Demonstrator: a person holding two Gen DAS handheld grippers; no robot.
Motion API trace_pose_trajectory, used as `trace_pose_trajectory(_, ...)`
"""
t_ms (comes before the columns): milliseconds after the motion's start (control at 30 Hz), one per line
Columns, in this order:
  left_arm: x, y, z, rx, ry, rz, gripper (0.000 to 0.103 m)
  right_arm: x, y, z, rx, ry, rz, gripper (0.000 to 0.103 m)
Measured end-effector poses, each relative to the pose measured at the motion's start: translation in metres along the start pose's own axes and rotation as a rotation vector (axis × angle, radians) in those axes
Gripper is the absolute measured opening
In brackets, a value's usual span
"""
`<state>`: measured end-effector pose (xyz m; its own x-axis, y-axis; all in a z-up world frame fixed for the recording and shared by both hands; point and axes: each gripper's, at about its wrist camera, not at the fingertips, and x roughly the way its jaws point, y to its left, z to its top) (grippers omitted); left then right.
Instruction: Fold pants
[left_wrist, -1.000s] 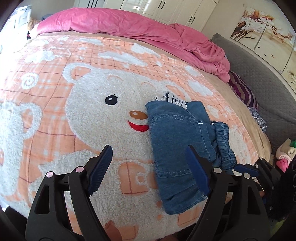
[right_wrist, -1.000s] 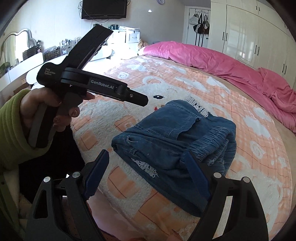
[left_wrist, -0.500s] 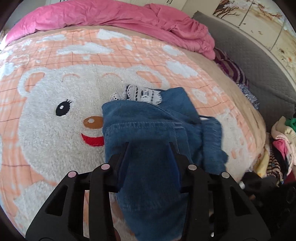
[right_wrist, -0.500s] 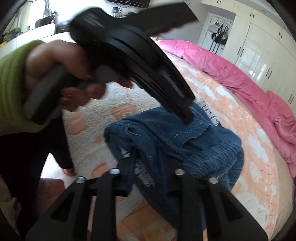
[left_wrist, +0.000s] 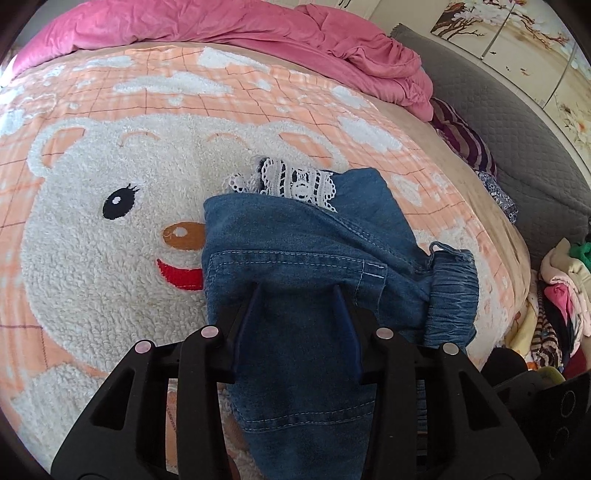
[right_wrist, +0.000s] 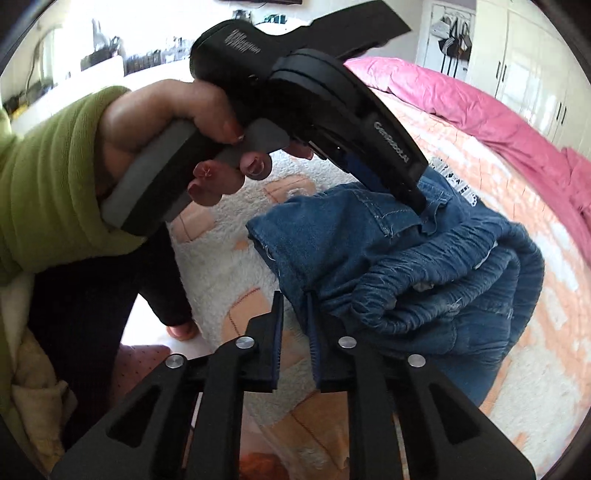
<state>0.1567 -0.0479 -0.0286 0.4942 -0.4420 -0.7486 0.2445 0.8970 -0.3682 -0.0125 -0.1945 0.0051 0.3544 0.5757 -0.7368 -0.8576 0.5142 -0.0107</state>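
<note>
The blue denim pants (left_wrist: 306, 251) lie folded in a bundle on the bear-print blanket (left_wrist: 110, 229), white lace trim at the far end. My left gripper (left_wrist: 297, 295) is closed down on the near fold of the pants, denim filling the gap between its fingers. In the right wrist view the pants (right_wrist: 424, 266) sit just ahead. My right gripper (right_wrist: 295, 299) is nearly closed, pinching the near lower edge of the denim. The left gripper's body (right_wrist: 332, 107), held by a hand in a green sleeve, presses on the top of the bundle.
A pink duvet (left_wrist: 258, 29) is bunched along the far side of the bed. A grey sofa (left_wrist: 517, 140) and a pile of clothes (left_wrist: 561, 295) stand to the right. The bed's near edge and floor (right_wrist: 147, 325) show at lower left in the right wrist view.
Both grippers went from wide open to closed on the pants. They moved in onto the near edge of the bundle, and the denim is lifted a little.
</note>
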Motion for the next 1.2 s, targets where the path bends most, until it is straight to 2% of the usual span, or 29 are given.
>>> trace_pose_trajectory(33, -0.001, 0.0, 0.0, -0.004, -0.002, 0.001, 0.033, -0.005, 0.0, -0.002, 0.004, -0.012, 0.006, 0.016)
trace_pose_trajectory(100, -0.003, -0.002, -0.002, -0.008, -0.008, 0.005, 0.035, -0.018, -0.003, 0.002, 0.029, -0.062, 0.049, 0.031)
trace_pose_trajectory(167, -0.007, -0.003, -0.003, -0.008, -0.017, 0.014, 0.038, -0.028, -0.008, 0.004, 0.044, -0.1, 0.067, 0.041)
trace_pose_trajectory(333, -0.012, -0.006, -0.006, -0.015, -0.029, 0.049, 0.043, -0.039, -0.003, 0.007, 0.031, -0.122, 0.071, 0.042)
trace_pose_trajectory(400, -0.016, -0.006, -0.007, -0.019, -0.033, 0.061, 0.045, -0.047, 0.002, 0.01, 0.01, -0.154, 0.098, 0.042)
trace_pose_trajectory(500, -0.024, -0.006, -0.009, -0.027, -0.046, 0.078, 0.046, -0.059, 0.007, 0.009, -0.016, -0.197, 0.13, 0.051)
trace_pose_trajectory(633, -0.038, -0.008, -0.01, -0.033, -0.073, 0.107, 0.051, -0.076, 0.012, 0.01, -0.023, -0.255, 0.154, 0.054)
trace_pose_trajectory(700, -0.045, -0.01, -0.011, -0.034, -0.088, 0.122, 0.054, -0.085, 0.007, 0.009, -0.005, -0.285, 0.142, 0.068)
trace_pose_trajectory(867, -0.063, -0.017, -0.014, -0.018, -0.125, 0.148, 0.059, -0.097, 0.003, 0.006, 0.057, -0.371, 0.112, 0.077)
trace_pose_trajectory(1200, -0.085, -0.023, -0.016, 0.006, -0.185, 0.169, 0.068, -0.117, -0.047, -0.002, 0.273, -0.476, -0.079, 0.083)
